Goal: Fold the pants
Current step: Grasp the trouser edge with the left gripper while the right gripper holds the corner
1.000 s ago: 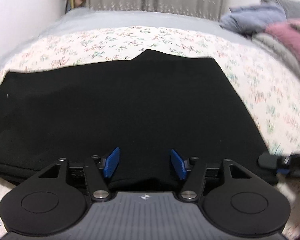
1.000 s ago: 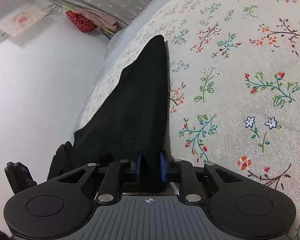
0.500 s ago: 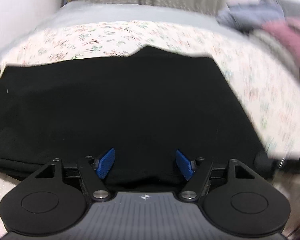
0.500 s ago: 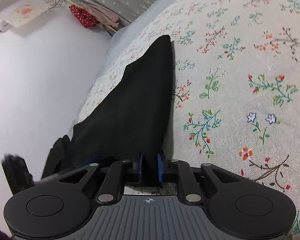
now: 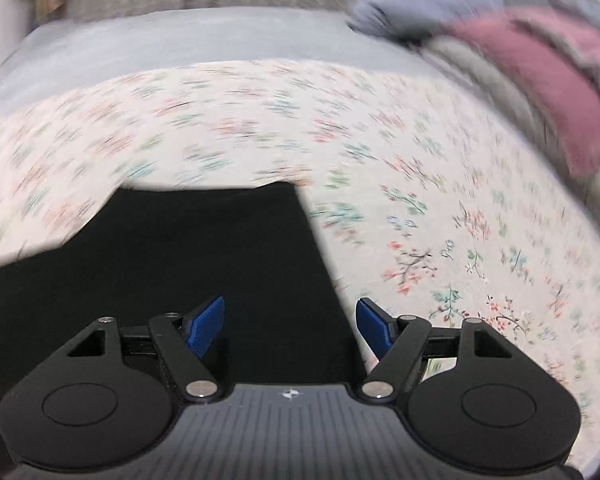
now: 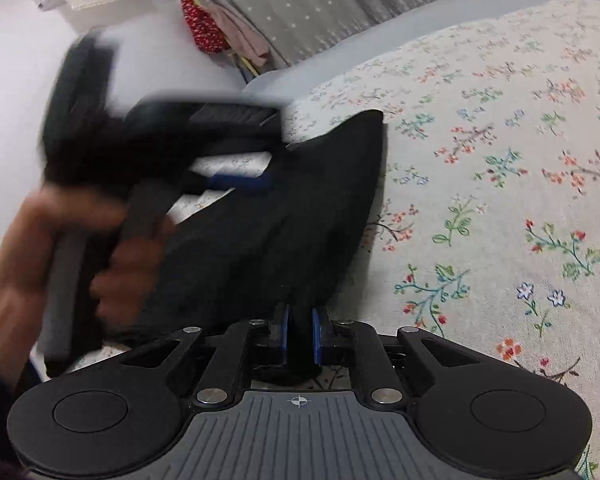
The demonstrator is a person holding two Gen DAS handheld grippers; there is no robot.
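The black pants (image 5: 172, 264) lie flat on the floral bedspread (image 5: 420, 184). My left gripper (image 5: 290, 326) is open, hovering over the pants' right edge, holding nothing. In the right wrist view the pants (image 6: 292, 216) stretch away from my right gripper (image 6: 299, 334), which is shut on their near edge. My left gripper (image 6: 236, 180), blurred and held by a hand (image 6: 52, 264), hangs above the pants at the left.
A pile of clothes, pink, grey and blue (image 5: 532, 92), lies at the bed's far right. A grey curtain (image 6: 300, 4) and a white wall (image 6: 16, 112) stand behind the bed. Red and pink cloths (image 6: 220, 36) hang by the wall.
My left gripper has swung to the right and lifted, staying open; it now shows large and blurred in the right wrist view. My right gripper stays shut on the pants.
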